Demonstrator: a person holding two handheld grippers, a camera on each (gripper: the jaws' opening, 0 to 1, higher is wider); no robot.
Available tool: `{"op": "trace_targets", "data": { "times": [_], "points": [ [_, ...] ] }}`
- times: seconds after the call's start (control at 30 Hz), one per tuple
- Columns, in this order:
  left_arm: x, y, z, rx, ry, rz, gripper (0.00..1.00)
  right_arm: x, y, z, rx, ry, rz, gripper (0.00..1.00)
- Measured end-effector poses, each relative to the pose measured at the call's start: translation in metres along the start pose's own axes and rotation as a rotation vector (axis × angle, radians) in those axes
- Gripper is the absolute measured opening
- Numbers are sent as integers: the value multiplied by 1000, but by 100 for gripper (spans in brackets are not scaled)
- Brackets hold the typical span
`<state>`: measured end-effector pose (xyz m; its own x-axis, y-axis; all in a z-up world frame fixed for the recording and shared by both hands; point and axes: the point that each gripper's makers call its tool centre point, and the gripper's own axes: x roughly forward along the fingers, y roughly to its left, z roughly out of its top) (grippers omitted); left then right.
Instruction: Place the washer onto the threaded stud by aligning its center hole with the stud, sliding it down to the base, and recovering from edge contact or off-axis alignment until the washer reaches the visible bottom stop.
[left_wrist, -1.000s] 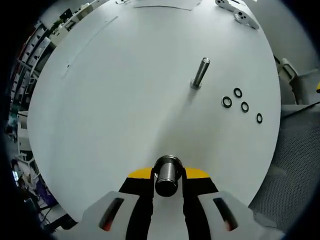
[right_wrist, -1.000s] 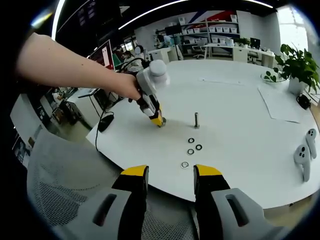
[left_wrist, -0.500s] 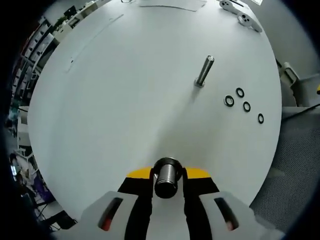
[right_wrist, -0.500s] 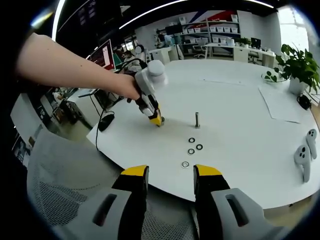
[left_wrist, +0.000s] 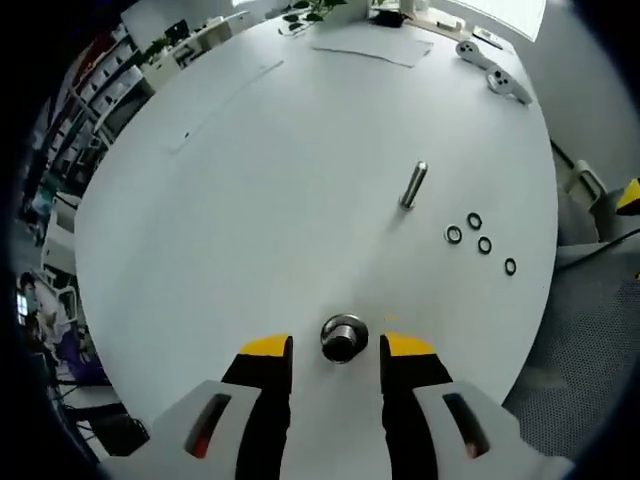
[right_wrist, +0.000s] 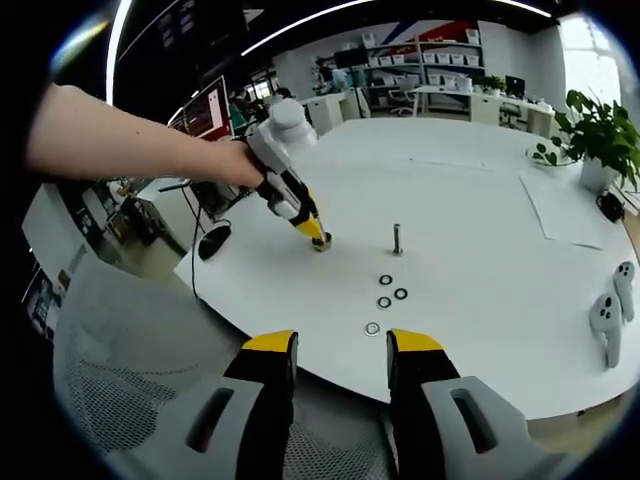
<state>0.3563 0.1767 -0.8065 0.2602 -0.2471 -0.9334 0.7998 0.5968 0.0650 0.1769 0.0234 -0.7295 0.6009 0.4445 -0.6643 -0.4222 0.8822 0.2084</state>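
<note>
A slim threaded stud (left_wrist: 413, 185) stands upright on the round white table (left_wrist: 250, 200). Several black washers (left_wrist: 474, 220) lie flat just to its right. A short, thick threaded metal piece (left_wrist: 344, 338) stands on the table between the jaws of my left gripper (left_wrist: 337, 350), which is open and apart from it. In the right gripper view, a person's hand holds the left gripper (right_wrist: 315, 235) at that thick piece, left of the stud (right_wrist: 397, 238) and the washers (right_wrist: 385, 280). My right gripper (right_wrist: 340, 348) is open and holds nothing, just off the table's near edge.
Two white hand controllers (left_wrist: 490, 65) (right_wrist: 605, 310) lie near the table's rim. A paper sheet (left_wrist: 370, 40) lies at the far side, and a potted plant (right_wrist: 590, 130) stands at the right. A grey mesh chair (right_wrist: 130, 380) sits beside the near edge.
My left gripper was shut on the thick threaded piece; it has opened and drawn back a little, leaving the piece standing on the table. The right gripper has stayed put.
</note>
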Motion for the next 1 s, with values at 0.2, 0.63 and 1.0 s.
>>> {"op": "trace_targets", "data": {
  "times": [0.2,0.63,1.0],
  "points": [
    [-28,-3,-11,-102,-95,27,34,0,2,-1,-13,6,6,38],
    [-77,-29,-44,-257,-258,41,35,-1,-5,-4,-14,18,-26,38],
    [-105,-46,-78,-293,-326,-20,37,-5,-14,1,16,-6,-81,38]
  ]
}}
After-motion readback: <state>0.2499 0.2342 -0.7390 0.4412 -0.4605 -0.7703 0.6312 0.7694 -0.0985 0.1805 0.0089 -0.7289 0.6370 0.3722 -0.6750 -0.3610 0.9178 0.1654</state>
